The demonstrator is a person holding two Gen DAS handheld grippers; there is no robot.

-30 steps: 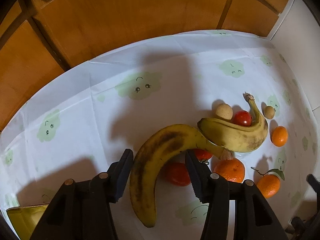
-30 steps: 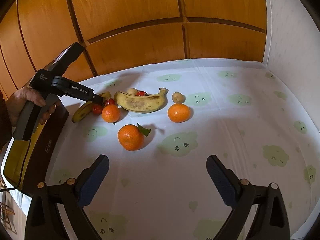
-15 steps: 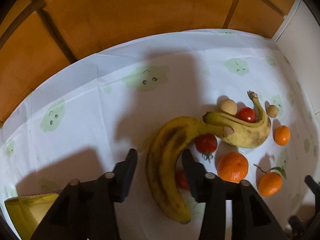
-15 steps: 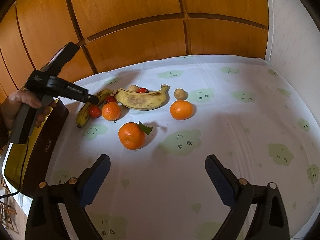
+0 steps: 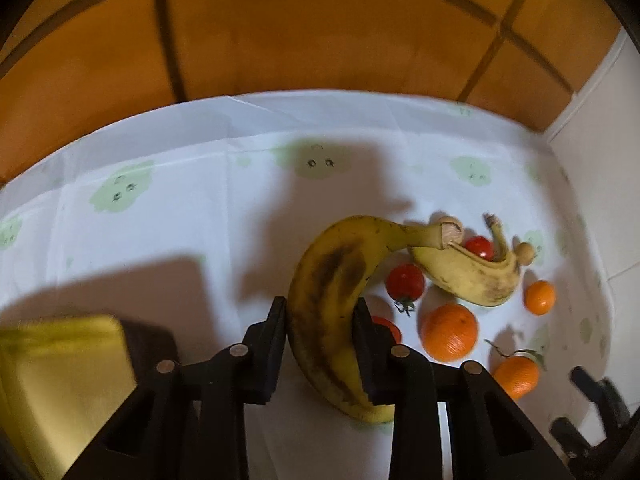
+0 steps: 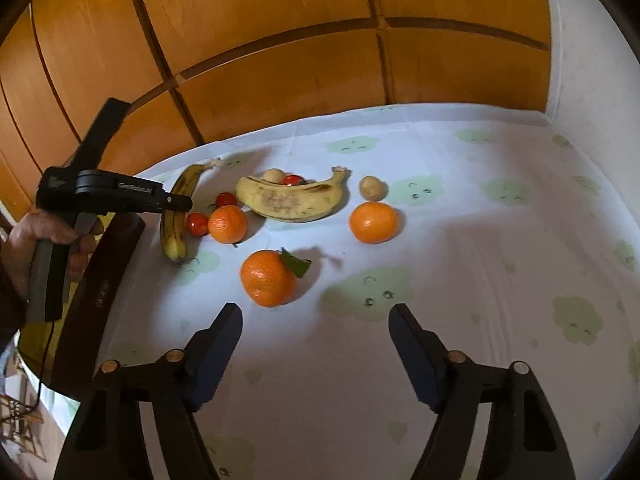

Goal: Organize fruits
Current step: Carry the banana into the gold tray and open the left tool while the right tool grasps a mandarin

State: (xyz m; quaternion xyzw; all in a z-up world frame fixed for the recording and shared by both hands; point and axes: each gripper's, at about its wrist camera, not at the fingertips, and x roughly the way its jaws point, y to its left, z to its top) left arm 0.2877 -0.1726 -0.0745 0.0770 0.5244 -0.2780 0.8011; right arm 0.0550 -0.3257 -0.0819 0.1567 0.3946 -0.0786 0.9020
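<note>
A spotted banana lies between the fingers of my left gripper. Its jaws are closing and the pads press on both sides of the fruit. In the right wrist view the left gripper reaches over that banana, held by a person's hand. A second banana, three oranges, small red tomatoes and a brown round fruit sit on the cloth. My right gripper hovers just short of the leafed orange, jaws closing, nothing between them.
A yellow tray with a dark brown rim stands at the left edge of the table, also seen low left as the yellow tray. The white cloth with green cloud prints covers the table. Wooden panels stand behind, and a white wall to the right.
My left gripper's fingers have closed in on the spotted banana, and it has swung away from the tomatoes. The right gripper's jaws have narrowed and stayed in place.
</note>
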